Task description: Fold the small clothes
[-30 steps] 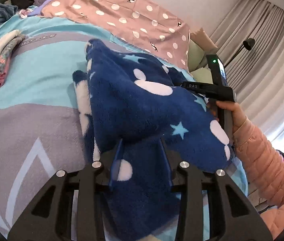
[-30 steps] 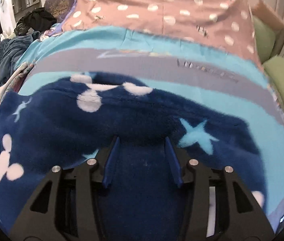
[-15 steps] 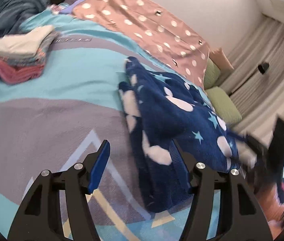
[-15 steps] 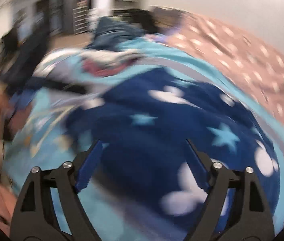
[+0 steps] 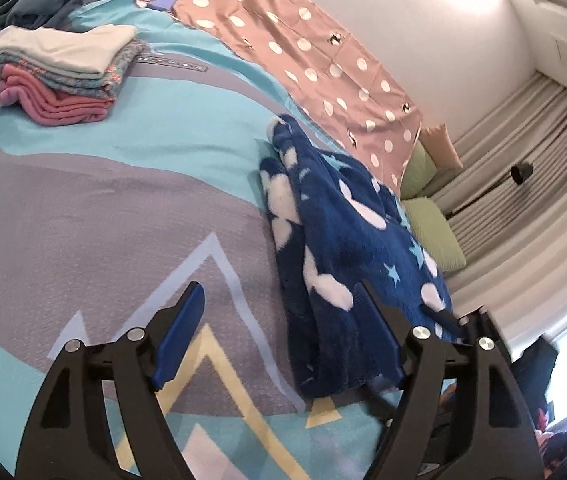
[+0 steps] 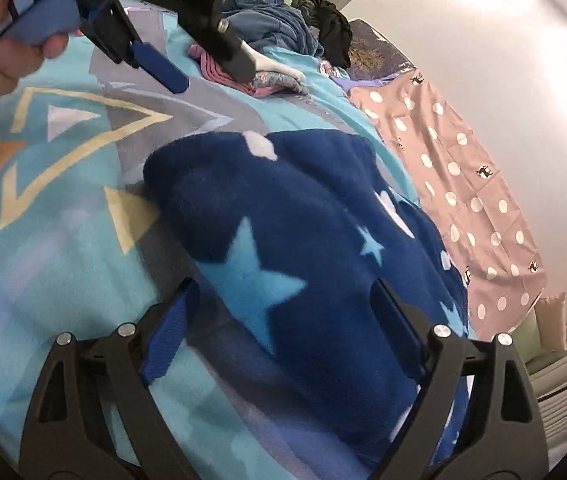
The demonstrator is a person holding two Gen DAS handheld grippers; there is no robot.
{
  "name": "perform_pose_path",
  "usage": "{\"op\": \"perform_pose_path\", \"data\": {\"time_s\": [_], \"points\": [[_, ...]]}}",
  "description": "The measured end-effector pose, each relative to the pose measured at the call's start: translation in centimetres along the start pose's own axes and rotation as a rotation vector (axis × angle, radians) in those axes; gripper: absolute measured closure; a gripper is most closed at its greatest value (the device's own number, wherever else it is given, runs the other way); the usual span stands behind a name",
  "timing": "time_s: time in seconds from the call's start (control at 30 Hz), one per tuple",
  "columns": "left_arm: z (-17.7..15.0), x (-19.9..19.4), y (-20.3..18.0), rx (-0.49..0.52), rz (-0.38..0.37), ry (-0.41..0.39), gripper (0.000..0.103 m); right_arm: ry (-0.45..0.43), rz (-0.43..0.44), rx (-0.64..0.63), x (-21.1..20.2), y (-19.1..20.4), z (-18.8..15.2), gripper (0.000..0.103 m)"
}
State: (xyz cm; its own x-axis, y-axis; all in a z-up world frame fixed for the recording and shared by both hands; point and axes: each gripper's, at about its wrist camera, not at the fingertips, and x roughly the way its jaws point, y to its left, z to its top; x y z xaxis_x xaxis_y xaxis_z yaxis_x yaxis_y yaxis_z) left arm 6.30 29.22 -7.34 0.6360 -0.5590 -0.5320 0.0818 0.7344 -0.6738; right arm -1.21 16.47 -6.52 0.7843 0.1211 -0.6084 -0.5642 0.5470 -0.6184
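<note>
Spreading apart as it hangs over the bed, the left gripper (image 5: pixel 279 344) has nothing pinched: one blue pad sits over bare quilt (image 5: pixel 95 208), the other just beside the near end of the navy fleece garment (image 5: pixel 347 248), whose edge lies at that pad without being squeezed. The right gripper (image 6: pixel 283 328) stands wide too, its jaws straddling the garment (image 6: pixel 303 240) from the opposite side with no pad pressing in. The fleece lies folded into a thick band on the quilt, well apart from the stack of folded clothes (image 5: pixel 59 76) and just beside the pink spotted sheet (image 5: pixel 315 64). Its long axis runs from the left gripper away toward that sheet and the pillows (image 5: pixel 431 232), one rounded end near, the narrower end far. It looks plush, limp and light, likely to sag and spring open at the fold, not slippery or fragile. A pinch through all layers at the two near corners seems the surest hold, since a grip on the top layer alone would probably peel the fold apart
</note>
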Motion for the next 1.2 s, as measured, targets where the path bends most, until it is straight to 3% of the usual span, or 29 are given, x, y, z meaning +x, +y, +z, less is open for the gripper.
{"op": "perform_pose_path", "data": {"time_s": [0.2, 0.37, 0.53, 0.7, 0.8, 0.9, 0.97, 1.03, 1.1, 1.13, 1.2], "points": [[1.1, 0.5, 0.4, -0.015, -0.073, 0.018, 0.019, -0.020, -0.044, -0.004, 0.3, 1.1, 1.5, 0.014], [2.7, 2.9, 0.0, -0.013, -0.147, 0.071, 0.017, -0.009, -0.009, 0.057, -0.2, 0.6, 0.2, 0.014], [5.0, 8.7, -0.2, -0.018, -0.290, 0.195, 0.015, 0.014, -0.013, 0.119, 1.2, 0.0, 0.9, 0.010], [7.0, 13.6, -2.0, 0.075, -0.279, 0.265, 0.012, 0.028, -0.024, 0.189, 3.6, -0.6, 2.6, 0.010], [7.8, 15.7, -3.2, 0.111, -0.250, 0.288, 0.012, 0.028, -0.053, 0.178, 4.0, -0.4, 3.2, 0.011], [8.5, 17.2, -3.7, 0.113, -0.271, 0.309, 0.012, 0.016, -0.065, 0.165, 4.0, -0.3, 3.3, 0.014], [9.1, 17.6, -3.5, 0.112, -0.296, 0.329, 0.020, 0.007, -0.060, 0.172, 3.9, -0.6, 3.3, 0.022], [9.5, 17.9, -2.6, 0.090, -0.304, 0.341, 0.034, 0.004, -0.062, 0.168, 4.0, -0.6, 3.3, 0.041], [9.8, 18.3, -1.5, 0.049, -0.308, 0.347, 0.062, -0.003, -0.060, 0.148, 3.9, -0.4, 3.4, 0.058], [9.9, 18.6, -1.0, 0.022, -0.321, 0.349, 0.070, -0.011, -0.063, 0.146, 3.8, -0.4, 3.4, 0.065], [9.7, 18.6, -0.9, 0.003, -0.337, 0.335, 0.074, -0.036, -0.029, 0.198, 3.4, -1.7, 3.2, 0.069]]}}
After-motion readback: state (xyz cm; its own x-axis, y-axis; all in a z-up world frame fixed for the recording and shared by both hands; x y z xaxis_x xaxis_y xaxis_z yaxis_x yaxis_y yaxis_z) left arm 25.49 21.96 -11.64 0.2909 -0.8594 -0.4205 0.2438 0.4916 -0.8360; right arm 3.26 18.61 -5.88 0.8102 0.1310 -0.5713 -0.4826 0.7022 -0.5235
